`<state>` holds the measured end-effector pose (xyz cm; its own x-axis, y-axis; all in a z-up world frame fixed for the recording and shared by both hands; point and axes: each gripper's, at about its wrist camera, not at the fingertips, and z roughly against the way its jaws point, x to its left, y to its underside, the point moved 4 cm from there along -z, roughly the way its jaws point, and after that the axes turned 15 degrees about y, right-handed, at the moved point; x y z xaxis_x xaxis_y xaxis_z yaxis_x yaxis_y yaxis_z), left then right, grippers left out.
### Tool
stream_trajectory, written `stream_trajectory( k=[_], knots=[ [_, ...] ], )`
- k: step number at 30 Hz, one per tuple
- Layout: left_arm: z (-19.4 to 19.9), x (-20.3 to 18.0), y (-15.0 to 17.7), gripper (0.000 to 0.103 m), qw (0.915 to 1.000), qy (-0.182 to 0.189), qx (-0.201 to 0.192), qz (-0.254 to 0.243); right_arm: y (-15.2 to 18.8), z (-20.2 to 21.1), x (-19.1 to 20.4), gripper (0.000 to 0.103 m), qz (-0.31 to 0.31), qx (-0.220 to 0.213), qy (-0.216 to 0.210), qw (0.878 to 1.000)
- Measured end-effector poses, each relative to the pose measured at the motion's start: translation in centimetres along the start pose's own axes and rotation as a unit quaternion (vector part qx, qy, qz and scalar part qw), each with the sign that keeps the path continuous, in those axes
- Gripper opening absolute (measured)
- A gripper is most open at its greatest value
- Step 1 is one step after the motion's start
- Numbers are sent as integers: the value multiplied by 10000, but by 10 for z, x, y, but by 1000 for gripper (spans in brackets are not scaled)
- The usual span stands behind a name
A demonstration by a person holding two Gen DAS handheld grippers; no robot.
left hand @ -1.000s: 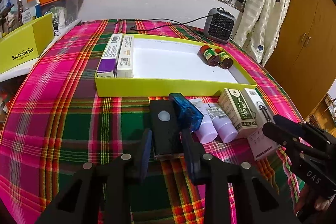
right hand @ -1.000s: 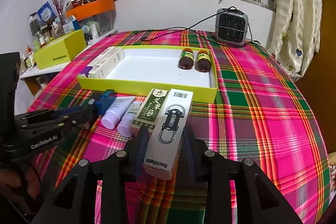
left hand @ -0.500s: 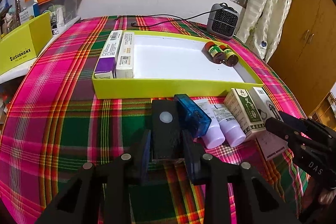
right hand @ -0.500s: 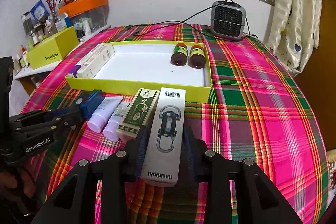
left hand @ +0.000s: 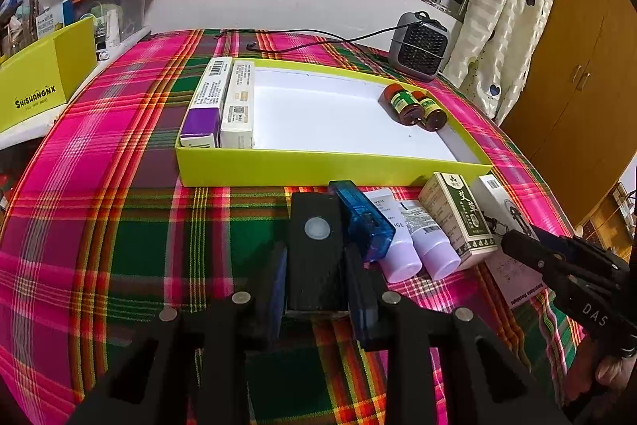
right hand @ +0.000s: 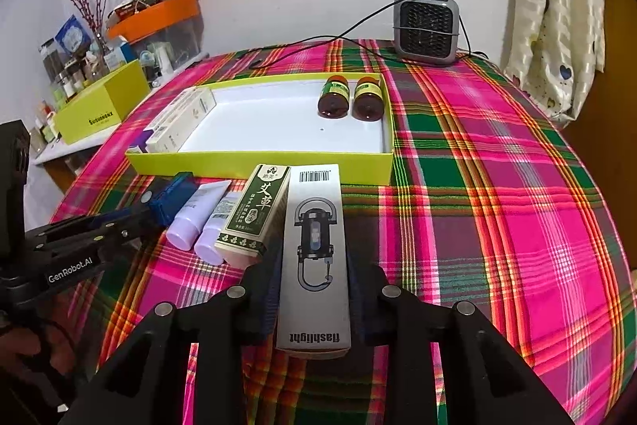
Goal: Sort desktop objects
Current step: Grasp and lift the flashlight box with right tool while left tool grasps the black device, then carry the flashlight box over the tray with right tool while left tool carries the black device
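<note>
Your left gripper point(left hand: 316, 279) has just been closing on the black box point(left hand: 314, 245), pads now against both sides, on the plaid cloth point(left hand: 119, 226) before the yellow tray point(left hand: 318, 170). Rightward lie the blue case point(left hand: 364, 222), two lilac tubes point(left hand: 414, 241) and the green carton point(left hand: 458, 222). Your right gripper point(right hand: 312, 291) has just been closing too, and clamps the flashlight box point(right hand: 314, 253).
</note>
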<state>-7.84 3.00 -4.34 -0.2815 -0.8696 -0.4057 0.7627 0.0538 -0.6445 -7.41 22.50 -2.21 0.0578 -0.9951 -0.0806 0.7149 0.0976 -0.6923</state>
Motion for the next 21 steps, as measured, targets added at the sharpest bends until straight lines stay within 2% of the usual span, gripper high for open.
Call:
stream_trajectory(
  k=[10,21],
  knots=[
    [15,-3,-4,28,9998,62,-202,-17,-8,15,-10,31,-195,-294,-126,9993],
    [25,-5,-14,28,9992,121,-384,-71,-17,20,-1,31,-198,-419,-311,9984]
  ],
)
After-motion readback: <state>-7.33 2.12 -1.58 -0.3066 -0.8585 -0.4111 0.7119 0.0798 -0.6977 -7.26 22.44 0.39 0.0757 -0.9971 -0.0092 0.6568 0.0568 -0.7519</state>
